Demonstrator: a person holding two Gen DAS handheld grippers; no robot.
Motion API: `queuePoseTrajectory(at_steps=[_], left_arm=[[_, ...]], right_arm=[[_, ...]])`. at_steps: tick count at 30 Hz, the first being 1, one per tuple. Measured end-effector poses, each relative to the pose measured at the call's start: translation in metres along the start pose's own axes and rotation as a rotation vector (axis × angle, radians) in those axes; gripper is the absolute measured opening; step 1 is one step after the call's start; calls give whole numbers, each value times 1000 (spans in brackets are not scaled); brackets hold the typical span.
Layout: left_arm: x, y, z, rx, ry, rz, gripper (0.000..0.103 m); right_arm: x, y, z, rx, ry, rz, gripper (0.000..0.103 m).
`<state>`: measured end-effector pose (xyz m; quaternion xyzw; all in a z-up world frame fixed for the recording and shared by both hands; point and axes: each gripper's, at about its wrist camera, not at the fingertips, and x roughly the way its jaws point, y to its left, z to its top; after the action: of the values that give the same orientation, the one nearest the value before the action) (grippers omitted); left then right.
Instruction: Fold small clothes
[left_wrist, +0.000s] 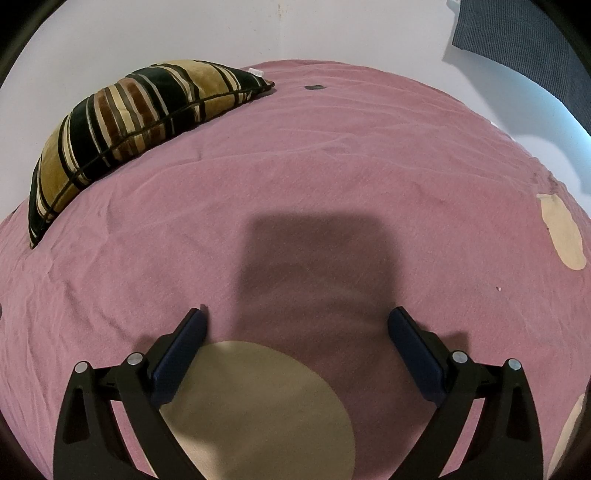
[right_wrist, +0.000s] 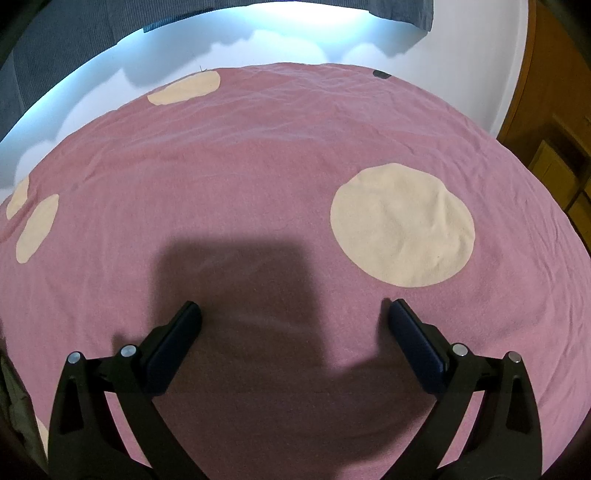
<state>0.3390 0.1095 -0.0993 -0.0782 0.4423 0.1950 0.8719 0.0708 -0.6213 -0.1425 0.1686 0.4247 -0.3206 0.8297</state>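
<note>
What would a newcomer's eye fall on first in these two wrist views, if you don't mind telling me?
Most likely the pink bedspread that fills both views, dotted with cream circles; the largest circle lies ahead and right of the open right gripper. In the left wrist view, a striped cushion in black, gold and brown rests at the far left. The open left gripper hangs over another cream circle, and no small garment is clearly visible.

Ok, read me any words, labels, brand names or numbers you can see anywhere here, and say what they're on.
None can be read.
The small white tag by the corner of the striped pillow: too small to show any text.
The pink bedspread and both open grippers: no writing shows.
</note>
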Motion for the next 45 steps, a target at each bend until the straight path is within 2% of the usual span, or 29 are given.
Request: queuePoseTrajectory(at_steps=[8, 23, 31, 37, 41, 42, 45], left_arm=[[-2, 0, 0, 3, 1, 5, 98], [-8, -5, 2, 2, -9, 7, 99], [-1, -2, -2, 0, -11, 4, 99], [-1, -1, -2, 0, -19, 4, 99], [-1, -2, -4, 0, -22, 5, 99], [-1, -2, -3, 0, -22, 5, 99], [0, -2, -4, 1, -23, 7, 99]], right_arm=[[-2, 2, 2, -5, -1, -5, 101], [20, -9, -6, 2, -1, 4, 101], [17, -20, -17, 10, -7, 6, 101], [12, -21, -11, -2, -12, -2, 101], [9, -16, -14, -3, -15, -1, 101], [9, 0, -17, -5, -15, -6, 101], [8, -5, -18, -2, -16, -2, 101]])
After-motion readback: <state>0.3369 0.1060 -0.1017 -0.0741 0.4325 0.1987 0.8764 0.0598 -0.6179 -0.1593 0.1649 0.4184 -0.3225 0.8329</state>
